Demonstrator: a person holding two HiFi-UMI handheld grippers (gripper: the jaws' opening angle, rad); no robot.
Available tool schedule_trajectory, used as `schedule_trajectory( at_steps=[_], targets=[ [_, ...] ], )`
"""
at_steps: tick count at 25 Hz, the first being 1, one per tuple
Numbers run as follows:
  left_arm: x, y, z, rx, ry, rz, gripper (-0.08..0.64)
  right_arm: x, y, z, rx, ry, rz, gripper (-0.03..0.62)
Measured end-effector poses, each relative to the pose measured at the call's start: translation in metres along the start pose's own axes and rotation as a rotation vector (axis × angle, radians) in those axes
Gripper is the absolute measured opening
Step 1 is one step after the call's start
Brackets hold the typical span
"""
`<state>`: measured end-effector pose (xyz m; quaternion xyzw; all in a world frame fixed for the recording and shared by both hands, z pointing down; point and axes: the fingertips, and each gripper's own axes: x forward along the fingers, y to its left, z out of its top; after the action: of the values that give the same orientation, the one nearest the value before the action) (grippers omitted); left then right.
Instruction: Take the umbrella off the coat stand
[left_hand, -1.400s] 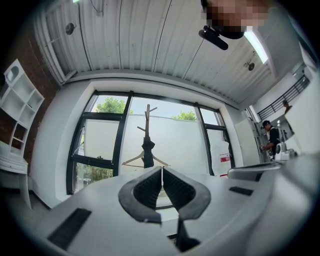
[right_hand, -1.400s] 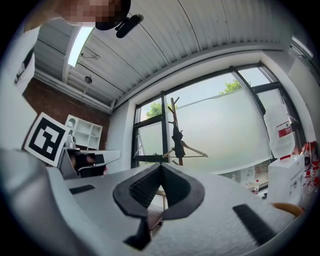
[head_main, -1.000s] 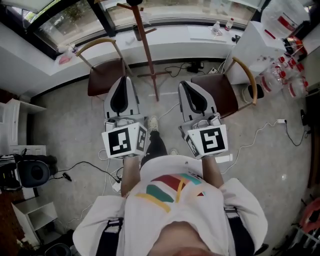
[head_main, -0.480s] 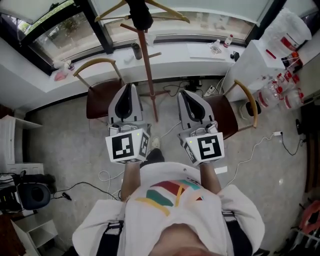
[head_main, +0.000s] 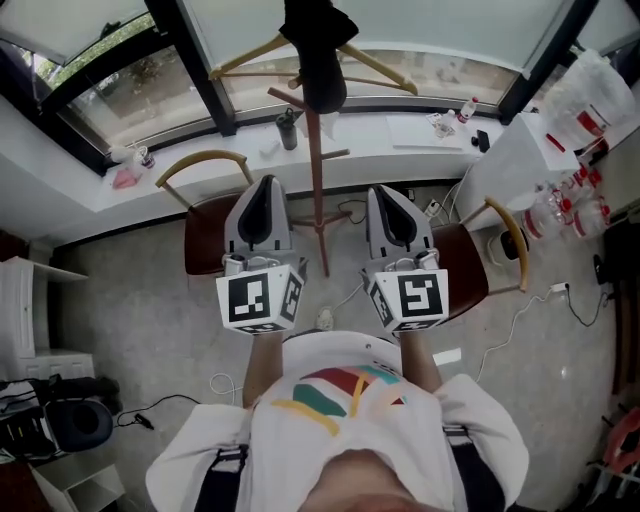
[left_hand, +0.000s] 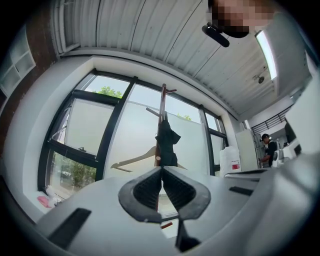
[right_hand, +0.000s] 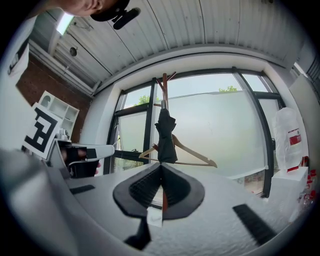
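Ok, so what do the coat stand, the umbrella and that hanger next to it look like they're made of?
Coat stand: wood by the look of it, reddish-brown, with a smooth pole and pegs of the same colour.
Umbrella: black fabric, matte, hanging in soft folds.
Hanger: probably pale wood, light tan with a plain finish, though it is too small to be sure.
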<state>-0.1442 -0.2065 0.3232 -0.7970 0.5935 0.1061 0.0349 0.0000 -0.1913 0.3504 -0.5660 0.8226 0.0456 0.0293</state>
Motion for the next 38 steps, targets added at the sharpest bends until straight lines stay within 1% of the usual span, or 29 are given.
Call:
schedule_trajectory(
  at_steps=[3,7,12,16,23,27,31,34,38],
  targets=[
    [0.021,0.013,0.000,0.005,0.004,-0.034,0.009,0.032,0.002,0.005,0.006,-0.020,-0.017,-0.001],
    [0.039,0.025,-0.003,-0.019,0.021,-0.065,0.008,0.056,0.011,0.007,0.056,-0.030,-0.014,0.000],
    [0.058,0.023,-0.009,-0.014,0.029,-0.079,0.009,0.073,0.002,0.006,0.049,-0.029,-0.015,-0.001],
    [0.066,0.027,-0.008,-0.004,0.027,-0.054,0.009,0.084,-0.004,0.010,0.057,-0.050,-0.003,-0.002],
    [0.082,0.023,-0.008,-0.017,0.054,0.011,0.008,0.095,-0.016,0.022,0.032,-0.063,0.051,-0.002],
    [0.084,0.015,-0.010,-0.001,0.053,0.026,0.008,0.091,-0.024,0.017,0.037,-0.053,0.062,-0.002],
    [0.085,0.014,-0.017,-0.021,0.066,0.044,0.008,0.089,-0.026,0.015,0.027,-0.042,0.082,-0.002],
    [0.086,0.012,-0.018,-0.028,0.060,0.047,0.009,0.089,-0.029,0.012,0.028,-0.039,0.089,-0.002],
    [0.090,0.012,-0.017,-0.011,0.069,0.052,0.011,0.089,-0.032,0.012,0.036,-0.038,0.093,-0.002]
  ],
)
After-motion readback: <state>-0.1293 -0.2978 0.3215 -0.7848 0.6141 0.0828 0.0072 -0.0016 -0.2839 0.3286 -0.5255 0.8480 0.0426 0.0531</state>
